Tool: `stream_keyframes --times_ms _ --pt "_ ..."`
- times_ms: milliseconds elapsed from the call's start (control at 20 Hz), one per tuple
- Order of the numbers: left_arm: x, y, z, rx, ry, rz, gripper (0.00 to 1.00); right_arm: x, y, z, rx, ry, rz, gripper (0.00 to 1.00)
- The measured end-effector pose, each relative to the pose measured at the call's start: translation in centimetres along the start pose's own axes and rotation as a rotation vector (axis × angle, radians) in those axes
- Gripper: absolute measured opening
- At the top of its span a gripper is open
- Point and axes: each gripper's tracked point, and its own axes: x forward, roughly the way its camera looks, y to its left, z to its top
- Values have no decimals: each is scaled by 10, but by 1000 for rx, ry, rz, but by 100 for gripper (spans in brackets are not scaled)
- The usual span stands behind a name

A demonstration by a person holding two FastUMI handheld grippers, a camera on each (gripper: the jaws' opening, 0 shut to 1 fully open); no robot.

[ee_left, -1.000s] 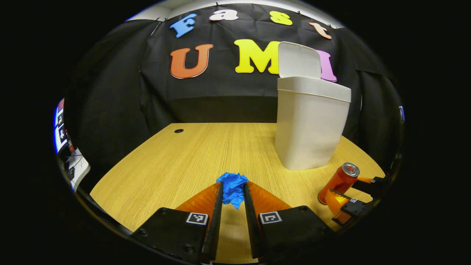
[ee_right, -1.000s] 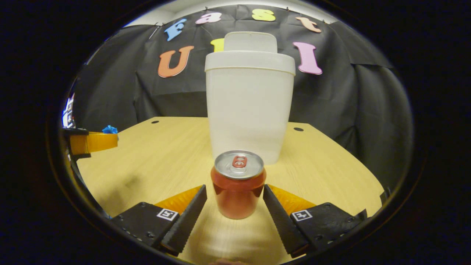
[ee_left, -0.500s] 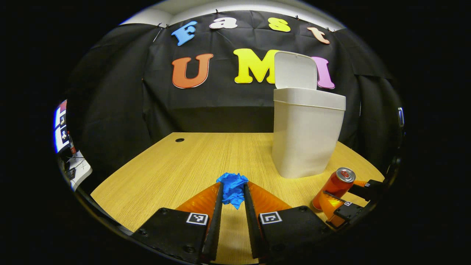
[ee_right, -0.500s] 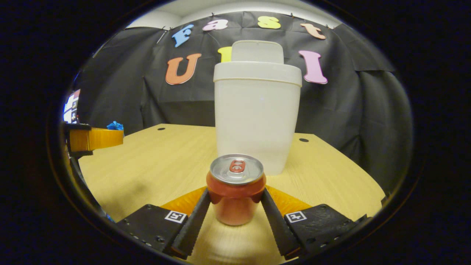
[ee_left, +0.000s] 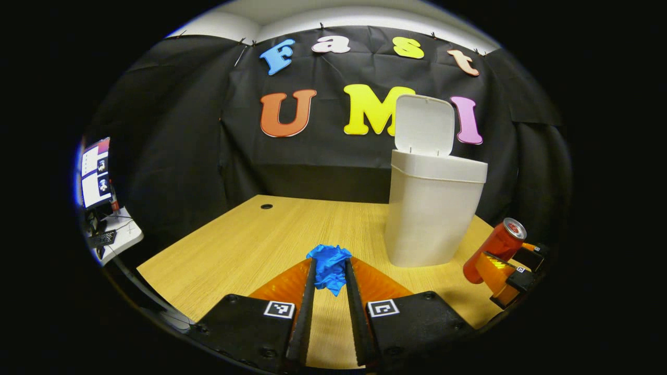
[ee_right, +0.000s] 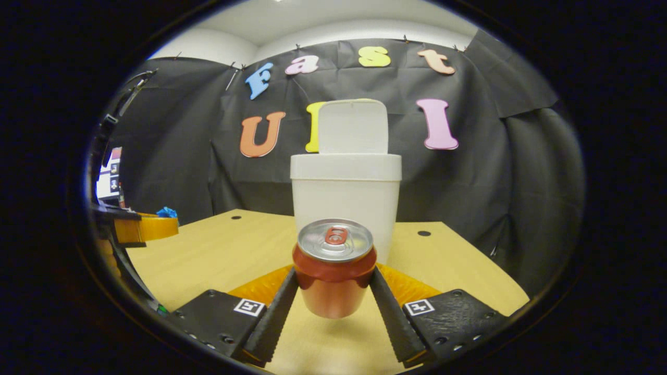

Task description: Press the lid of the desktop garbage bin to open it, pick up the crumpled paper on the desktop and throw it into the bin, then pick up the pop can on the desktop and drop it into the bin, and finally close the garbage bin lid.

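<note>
Nearest, left gripper point(ee_left: 330, 291): fingers clenched on the blue crumpled paper point(ee_left: 329, 265), held above the bench point(ee_left: 245, 245)

Right gripper point(ee_right: 334, 307): both fingers pressed on the flanks of the red pop can point(ee_right: 334, 268), long axis upright, pull-tab up; its base appears clear of the bench, a shadow beneath it. In the left gripper view the can point(ee_left: 495, 249) sits at the far right, just beside the bin

Beyond, white desktop garbage bin point(ee_left: 432, 208): stands on the bench, forward and to the right of the paper, straight ahead of the can. The mouth looks higher than both loads, so each likely needs raising before release. The can-bearing gripper seems the nearer

Lid point(ee_left: 423, 125): hinged up, upright behind the mouth. Contents: cannot tell, interior hidden by the rim

Farthest left, a screen point(ee_left: 95, 172) off the bench
</note>
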Motion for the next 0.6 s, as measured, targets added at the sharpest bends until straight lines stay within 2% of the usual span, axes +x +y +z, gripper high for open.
stream_keyframes --times_ms 150,300,400,500,600 --pt "-4 -23 37 -4 -30 -23 36 -11 -25 16 33 -15 3 82" --pt "0 -47 81 32 -60 -32 36 -22 -53 32 61 -41 -24 82" --pt "9 -61 114 35 -104 -32 36 -28 -57 36 68 -38 2 82" --pt "25 -94 146 4 -145 -91 36 -35 -67 43 50 -52 0 82" --pt "46 -122 176 17 -203 -133 36 -38 -77 48 38 -71 -9 82"
